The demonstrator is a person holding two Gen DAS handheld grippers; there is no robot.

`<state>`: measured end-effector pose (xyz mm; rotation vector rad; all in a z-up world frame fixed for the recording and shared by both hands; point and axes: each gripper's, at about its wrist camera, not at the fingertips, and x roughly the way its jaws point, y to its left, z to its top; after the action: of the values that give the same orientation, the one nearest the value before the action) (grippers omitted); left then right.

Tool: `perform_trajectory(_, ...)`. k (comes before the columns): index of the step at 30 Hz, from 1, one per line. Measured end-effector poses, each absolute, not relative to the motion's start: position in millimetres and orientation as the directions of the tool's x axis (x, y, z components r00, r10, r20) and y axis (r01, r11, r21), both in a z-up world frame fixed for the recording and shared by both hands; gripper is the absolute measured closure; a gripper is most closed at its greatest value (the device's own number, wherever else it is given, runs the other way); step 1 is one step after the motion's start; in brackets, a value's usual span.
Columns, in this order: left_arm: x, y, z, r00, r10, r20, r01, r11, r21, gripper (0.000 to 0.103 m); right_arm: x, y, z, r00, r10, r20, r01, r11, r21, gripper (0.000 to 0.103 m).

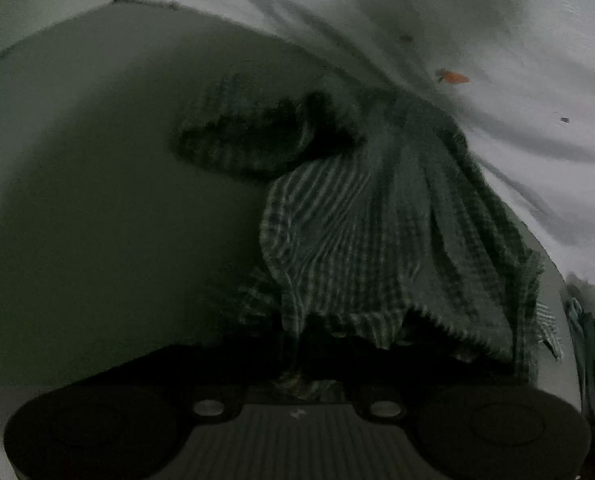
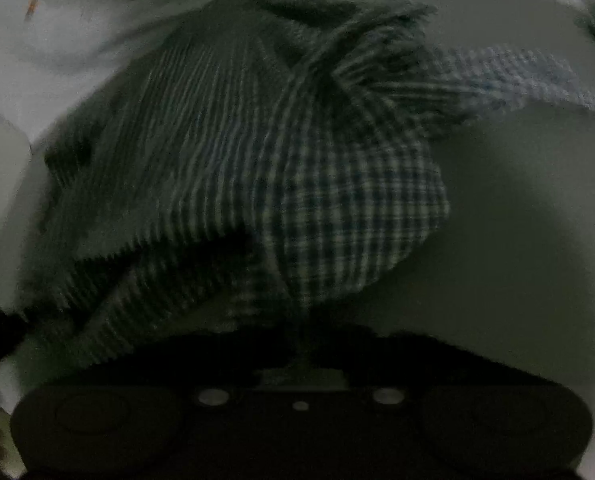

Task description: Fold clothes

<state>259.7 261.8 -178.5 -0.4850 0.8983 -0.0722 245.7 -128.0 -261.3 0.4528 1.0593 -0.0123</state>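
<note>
One checked garment point(image 1: 357, 240) is seen, dark green with pale lines, and it is held up off the surface by both tools at once. In the left wrist view the cloth is drawn down into the left gripper point(image 1: 301, 388) at 6 o'clock, where a bunched edge is wedged at the base of the view; the fingers are judged to be closed on that edge, though the tips themselves are hidden in shadow. The same is seen in the right wrist view: the cloth point(image 2: 297, 184) narrows to a pinch at the right gripper point(image 2: 297, 364) at 6 o'clock, so a closed grip on the fabric is inferred there too.

The two-point hold is probably meant to let the garment hang and spread, so that an edge can be laid straight for a fold. It is not yet spread (a sleeve-like flap point(image 1: 253, 140) is bunched toward 10 o'clock in the left view, and a paler strip point(image 2: 509, 76) trails toward 2 o'clock in the right view).

Behind it, from 12 to 3 o'clock in the left view, one white sheet point(image 1: 497, 40) is seen, wrinkled and printed with small orange motifs; four motifs can be counted, the clearest point(image 1: 455, 77) at 2 o'clock. A plain pale surface point(image 1: 77, 160) fills 9 o'clock; whether it is a table or a bed cannot be told.
</note>
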Motion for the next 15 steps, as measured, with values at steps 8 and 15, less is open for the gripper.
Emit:
perform_trajectory(8, 232.1, 299.4, -60.0, 0.798, -0.282, -0.532, -0.062, 0.84, -0.538, 0.098, 187.9, -227.2, -147.7, 0.775, 0.35, -0.526, 0.206, 0.646, 0.735, 0.101)
perform_trajectory(15, 205.0, 326.7, -65.3, 0.775, -0.213, -0.595, -0.173, 0.834, -0.525, 0.097, 151.1, -288.3, -160.8, 0.76, 0.175, -0.626, 0.395, 0.64, 0.659, 0.101)
